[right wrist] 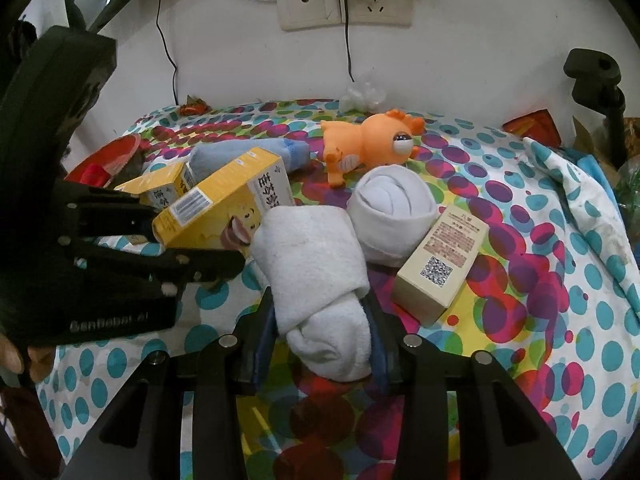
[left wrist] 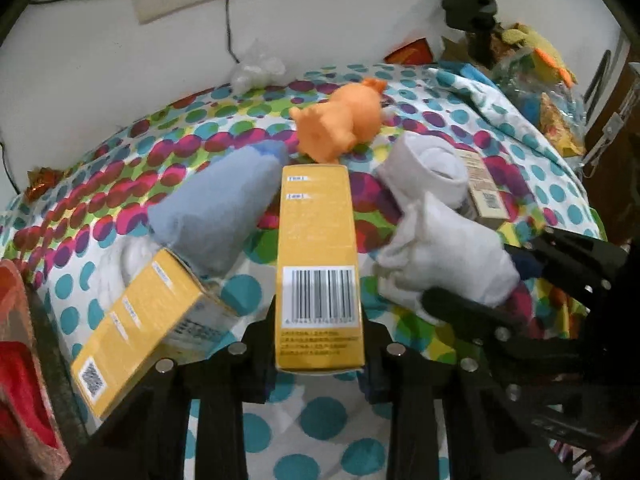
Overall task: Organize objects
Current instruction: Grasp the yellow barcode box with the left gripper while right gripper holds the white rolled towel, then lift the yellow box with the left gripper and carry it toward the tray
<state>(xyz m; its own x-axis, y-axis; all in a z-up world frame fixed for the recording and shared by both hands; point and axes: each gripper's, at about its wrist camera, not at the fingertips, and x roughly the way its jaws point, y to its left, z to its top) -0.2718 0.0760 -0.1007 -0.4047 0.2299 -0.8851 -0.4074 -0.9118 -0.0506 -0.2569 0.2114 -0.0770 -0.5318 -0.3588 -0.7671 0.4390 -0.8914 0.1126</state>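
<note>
My left gripper (left wrist: 320, 344) is clamped on a yellow box (left wrist: 318, 264), barcode up. My right gripper (right wrist: 324, 344) pinches a rolled white towel (right wrist: 316, 264). Beige box (right wrist: 440, 260) at 2 o'clock; orange toy (right wrist: 368, 140) at 12, on the dotted cloth (right wrist: 520, 240).

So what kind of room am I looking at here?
Probably a home room, not a lab: a polka-dot cloth covers the surface, a white wall socket plate has chargers plugged in, and rolled white socks and an orange rubber toy animal lie about.
</note>
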